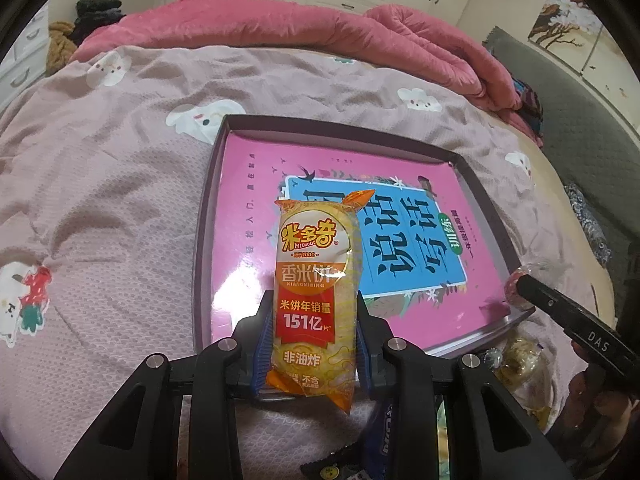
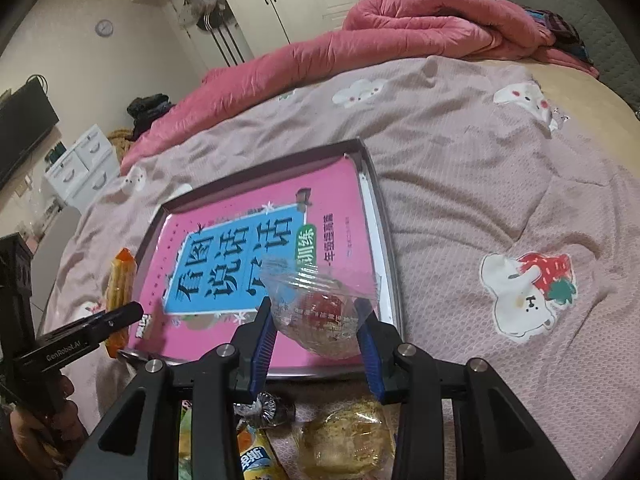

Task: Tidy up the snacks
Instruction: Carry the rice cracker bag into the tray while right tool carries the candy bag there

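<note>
My left gripper (image 1: 312,328) is shut on an orange rice-cracker pack (image 1: 316,280) and holds it over the near edge of a shallow tray (image 1: 204,216) that has a pink book (image 1: 248,184) lying in it. My right gripper (image 2: 316,332) is shut on a clear-wrapped round pastry (image 2: 320,316) above the tray's near right corner (image 2: 384,240). The left gripper and its orange pack (image 2: 120,292) show at the left of the right wrist view. The right gripper's finger (image 1: 560,308) shows at the right of the left wrist view.
The tray lies on a bed with a pink cartoon-print cover (image 1: 100,200). A rolled pink quilt (image 1: 360,28) lies at the back. Several loose snacks (image 2: 344,440) lie on the bed just in front of the tray. White drawers (image 2: 80,164) stand beside the bed.
</note>
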A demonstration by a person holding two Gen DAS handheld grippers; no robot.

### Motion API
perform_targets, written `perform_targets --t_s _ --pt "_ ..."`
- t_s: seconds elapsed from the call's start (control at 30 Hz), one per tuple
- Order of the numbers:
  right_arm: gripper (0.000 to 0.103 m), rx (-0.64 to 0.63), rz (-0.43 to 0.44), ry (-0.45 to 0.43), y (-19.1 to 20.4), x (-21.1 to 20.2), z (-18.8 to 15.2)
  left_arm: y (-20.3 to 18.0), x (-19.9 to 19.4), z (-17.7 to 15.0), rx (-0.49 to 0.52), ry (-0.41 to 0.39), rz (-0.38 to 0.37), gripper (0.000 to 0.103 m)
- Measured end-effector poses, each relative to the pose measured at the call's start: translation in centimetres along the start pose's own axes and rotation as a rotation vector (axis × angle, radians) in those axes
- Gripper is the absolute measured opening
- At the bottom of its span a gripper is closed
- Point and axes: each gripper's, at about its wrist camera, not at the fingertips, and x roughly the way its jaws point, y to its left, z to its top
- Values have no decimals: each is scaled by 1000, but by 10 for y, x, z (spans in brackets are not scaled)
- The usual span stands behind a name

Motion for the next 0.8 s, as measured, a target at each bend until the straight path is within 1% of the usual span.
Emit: perform_targets --t_s 0.1,0.53,0.8 --pt "39 10 -9 13 -2 4 -2 0 3 0 0 7 -3 35" --pt "40 31 2 -1 -4 3 -3 4 11 -1 -11 27 -7 35" --pt "40 10 -12 -10 -1 2 -4 3 20 1 -1 40 15 35"
